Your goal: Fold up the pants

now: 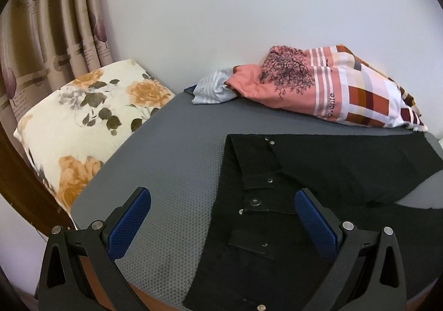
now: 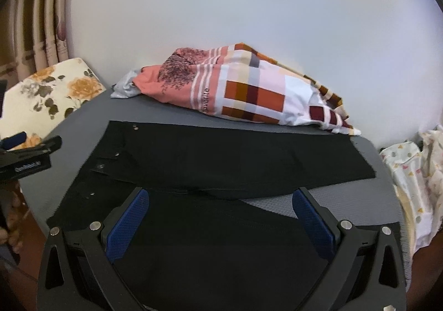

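Observation:
Black pants (image 1: pixel 318 172) lie spread flat on a grey mat (image 1: pixel 171 150), waistband with metal studs to the left, both legs running right. In the right wrist view the pants (image 2: pixel 221 161) show both legs, the far one reaching the mat's right edge. My left gripper (image 1: pixel 223 194) is open and empty, hovering over the waistband and button area. My right gripper (image 2: pixel 220 194) is open and empty, over the near leg by the crotch. The left gripper also shows at the left edge of the right wrist view (image 2: pixel 26 150).
A pink and checked cloth pile (image 1: pixel 332 89) lies at the back of the mat, against the white wall. A floral cushion (image 1: pixel 83 117) and curtains (image 1: pixel 55 20) stand at the left. A patterned white cloth (image 2: pixel 415 178) hangs at the right.

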Action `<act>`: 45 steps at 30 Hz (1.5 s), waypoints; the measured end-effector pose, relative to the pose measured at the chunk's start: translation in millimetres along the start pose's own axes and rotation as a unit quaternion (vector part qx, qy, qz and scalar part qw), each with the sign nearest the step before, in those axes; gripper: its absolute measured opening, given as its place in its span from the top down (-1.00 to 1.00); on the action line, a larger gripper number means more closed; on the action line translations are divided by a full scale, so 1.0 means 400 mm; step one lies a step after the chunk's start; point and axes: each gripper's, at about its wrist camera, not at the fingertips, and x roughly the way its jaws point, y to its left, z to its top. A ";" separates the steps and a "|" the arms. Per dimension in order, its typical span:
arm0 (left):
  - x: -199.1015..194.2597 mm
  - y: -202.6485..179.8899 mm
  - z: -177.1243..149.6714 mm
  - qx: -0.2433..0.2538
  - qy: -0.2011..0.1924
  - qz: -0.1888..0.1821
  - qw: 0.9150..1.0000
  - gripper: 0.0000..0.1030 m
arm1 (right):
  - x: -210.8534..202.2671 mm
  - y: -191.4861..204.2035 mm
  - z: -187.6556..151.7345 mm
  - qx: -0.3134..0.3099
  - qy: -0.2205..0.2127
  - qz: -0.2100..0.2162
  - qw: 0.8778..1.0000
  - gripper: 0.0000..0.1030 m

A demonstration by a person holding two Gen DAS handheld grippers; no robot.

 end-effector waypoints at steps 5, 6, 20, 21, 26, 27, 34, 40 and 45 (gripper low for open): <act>0.027 -0.001 0.005 0.022 -0.005 0.009 1.000 -1.00 | 0.017 0.014 0.004 -0.003 0.003 0.006 1.000 -1.00; 0.035 -0.001 0.007 0.027 -0.005 0.010 1.000 -1.00 | 0.023 0.019 0.006 -0.005 0.005 0.007 1.000 -1.00; 0.187 0.024 0.041 0.066 0.009 0.022 0.998 -1.00 | 0.115 0.067 0.013 -0.026 0.044 0.021 0.999 -1.00; 0.205 0.027 0.044 0.071 0.012 0.020 0.997 -1.00 | 0.124 0.069 0.013 -0.027 0.047 0.022 0.998 -1.00; 0.316 0.047 0.069 0.084 0.040 -0.023 0.995 -0.99 | 0.167 0.081 0.007 -0.034 0.067 0.025 0.997 -1.00; 0.341 0.060 0.077 0.076 0.047 -0.032 0.995 -0.98 | 0.176 0.083 0.004 -0.035 0.071 0.025 0.997 -1.00; 0.543 0.126 0.147 0.048 0.099 -0.128 0.986 -0.95 | 0.229 0.086 -0.010 -0.040 0.099 0.027 0.994 -1.00; 0.678 0.100 0.177 0.061 0.143 -0.200 0.967 -0.79 | 0.269 0.085 -0.023 -0.041 0.119 0.025 0.992 -1.00; 0.758 0.081 0.187 0.062 0.167 -0.231 0.956 -0.74 | 0.288 0.081 -0.032 -0.041 0.131 0.025 0.990 -1.00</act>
